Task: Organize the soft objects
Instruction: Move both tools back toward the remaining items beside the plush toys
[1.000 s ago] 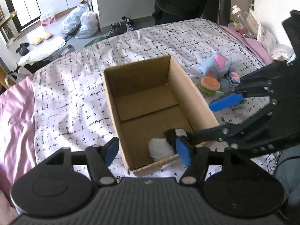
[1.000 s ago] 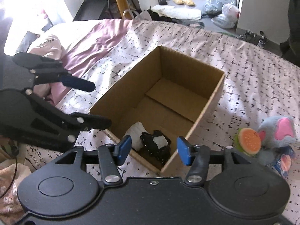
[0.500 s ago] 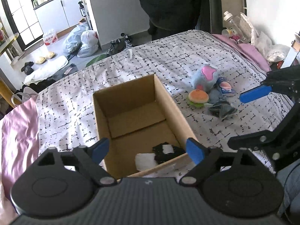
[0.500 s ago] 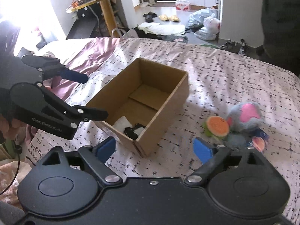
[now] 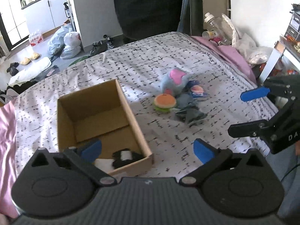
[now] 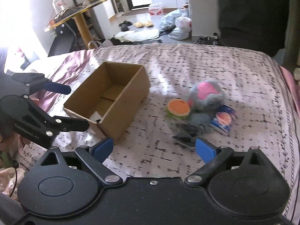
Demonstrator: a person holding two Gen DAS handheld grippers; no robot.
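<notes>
A cardboard box (image 5: 90,97) (image 6: 123,116) stands open on the patterned bed. A white cloth (image 5: 102,164) (image 6: 96,116) and a black-and-white soft item (image 5: 123,156) lie in its near end. To its right lies a pile: a grey plush with a pink ear (image 5: 174,82) (image 6: 204,95), a burger plush (image 5: 165,102) (image 6: 178,107), a blue packet (image 5: 197,91) (image 6: 223,121) and a dark grey cloth (image 5: 191,114) (image 6: 185,131). My left gripper (image 5: 147,149) (image 6: 73,106) hovers by the box's near corner, jaws opening, empty. My right gripper (image 6: 153,149) (image 5: 247,113) is open and empty, short of the pile.
A person in dark clothes (image 5: 146,7) stands at the bed's far end. A pink blanket (image 5: 7,131) lies left of the box. Bottles and bags (image 5: 215,26) crowd the right edge. Plastic bags (image 6: 176,24) and a yellow table (image 6: 75,15) stand on the floor beyond.
Both grippers have drawn back from the box and spread their jaws wide. The black-and-white item and white cloth stay in the box. Both views now take in the toy pile to the right.
</notes>
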